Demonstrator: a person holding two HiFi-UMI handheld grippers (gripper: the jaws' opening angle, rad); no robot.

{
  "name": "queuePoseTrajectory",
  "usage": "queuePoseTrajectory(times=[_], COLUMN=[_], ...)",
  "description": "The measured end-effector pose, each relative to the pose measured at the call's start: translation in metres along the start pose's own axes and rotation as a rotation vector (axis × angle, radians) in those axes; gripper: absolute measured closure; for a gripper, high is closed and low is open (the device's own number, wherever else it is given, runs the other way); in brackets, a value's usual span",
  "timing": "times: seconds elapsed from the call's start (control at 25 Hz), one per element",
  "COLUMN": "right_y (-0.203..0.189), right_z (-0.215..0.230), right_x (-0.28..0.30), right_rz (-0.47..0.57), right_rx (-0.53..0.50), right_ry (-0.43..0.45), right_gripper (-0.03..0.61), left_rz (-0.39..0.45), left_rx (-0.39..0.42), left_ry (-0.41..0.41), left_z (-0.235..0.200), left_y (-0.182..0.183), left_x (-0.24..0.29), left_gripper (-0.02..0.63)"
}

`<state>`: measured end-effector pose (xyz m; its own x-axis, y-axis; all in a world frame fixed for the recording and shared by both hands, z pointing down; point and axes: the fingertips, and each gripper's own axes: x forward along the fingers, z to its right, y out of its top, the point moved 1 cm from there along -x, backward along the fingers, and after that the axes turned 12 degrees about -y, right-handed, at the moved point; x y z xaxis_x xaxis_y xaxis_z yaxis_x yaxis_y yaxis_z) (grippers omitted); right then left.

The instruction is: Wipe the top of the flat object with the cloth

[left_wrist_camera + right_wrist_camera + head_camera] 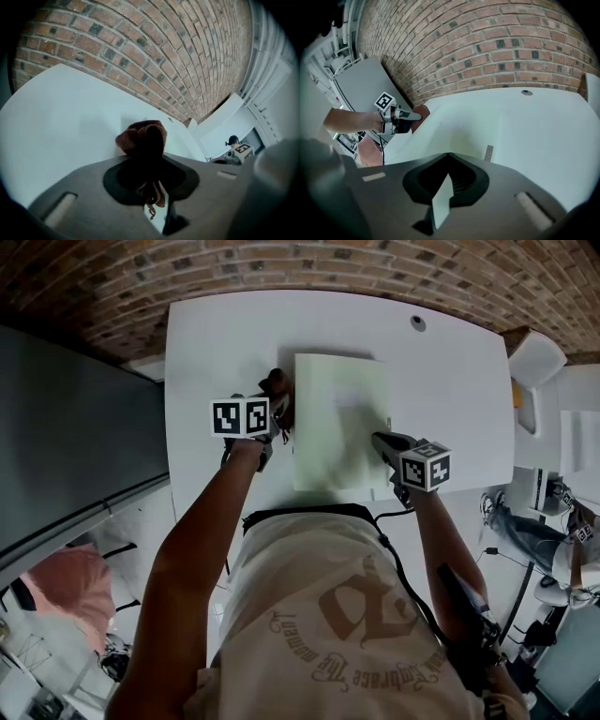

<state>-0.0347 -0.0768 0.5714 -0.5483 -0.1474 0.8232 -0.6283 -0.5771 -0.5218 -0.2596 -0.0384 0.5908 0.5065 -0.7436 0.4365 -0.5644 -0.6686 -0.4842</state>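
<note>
A pale, flat rectangular object (337,418) lies in the middle of the white table (206,343). My left gripper (278,412) is shut on a bunched dark reddish-brown cloth (276,382), which hangs at the flat object's left edge. The left gripper view shows the cloth (143,137) sticking out past the jaws, above the table. My right gripper (384,441) is shut on the flat object's right edge near the front, and a thin pale sliver of that edge (442,199) stands between its jaws. The right gripper view also shows the flat object (459,133), the left gripper (404,116) and the cloth (420,111).
A round grommet (417,322) sits in the table near the brick wall (309,263). A dark grey panel (66,437) runs along the left. A white chair (536,357) and another person with a gripper (574,545) are at the right.
</note>
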Motion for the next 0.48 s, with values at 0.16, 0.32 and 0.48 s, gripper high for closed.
queuePoseTrajectory(times=[0.16, 0.32, 0.48], right_y=[-0.009, -0.02, -0.029], right_z=[-0.009, -0.018, -0.029], right_x=[-0.004, -0.009, -0.014], right_rz=[0.006, 0.016, 0.029], right_rx=[-0.002, 0.002, 0.001], right_ry=[0.003, 0.008, 0.009], right_gripper=[0.57, 0.57, 0.571], left_rz=[-0.036, -0.066, -0.086], left_rx=[0.004, 0.024, 0.046], left_ry=[-0.013, -0.024, -0.031], left_z=[0.008, 0.018, 0.029], left_y=[-0.032, -0.056, -0.079], left_x=[-0.01, -0.018, -0.03], left_gripper=[0.539, 0.539, 0.54])
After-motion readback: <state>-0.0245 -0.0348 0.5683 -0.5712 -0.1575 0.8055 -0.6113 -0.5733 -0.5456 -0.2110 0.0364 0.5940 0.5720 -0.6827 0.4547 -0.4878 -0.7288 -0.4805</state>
